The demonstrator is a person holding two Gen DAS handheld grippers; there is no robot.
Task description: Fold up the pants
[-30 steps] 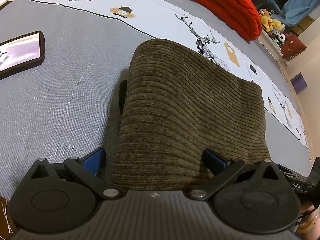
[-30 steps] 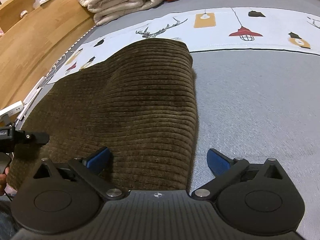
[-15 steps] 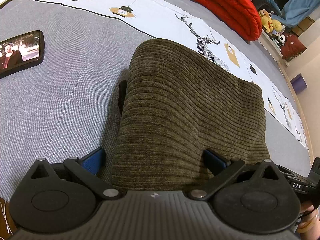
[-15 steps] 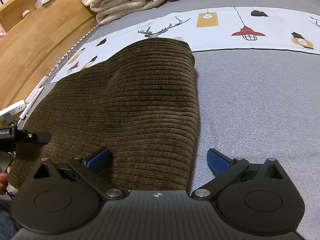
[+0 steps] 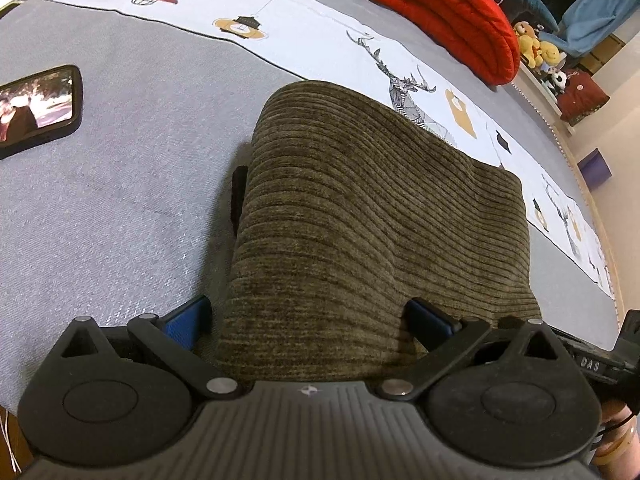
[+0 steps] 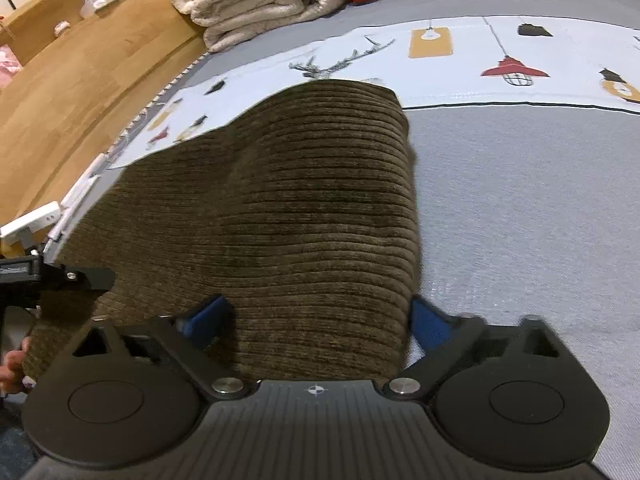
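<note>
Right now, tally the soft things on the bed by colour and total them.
Brown: 1, the corduroy pants
Red: 1, the folded quilt
Cream: 1, the folded blanket
Total: 3

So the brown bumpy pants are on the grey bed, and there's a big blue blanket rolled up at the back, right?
Nearly. The rolled blanket at the back is red, not blue, as the left wrist view shows. The rest holds: the brown ribbed pants lie on the grey bed, with each hand-held gripper open around an edge of them.
</note>
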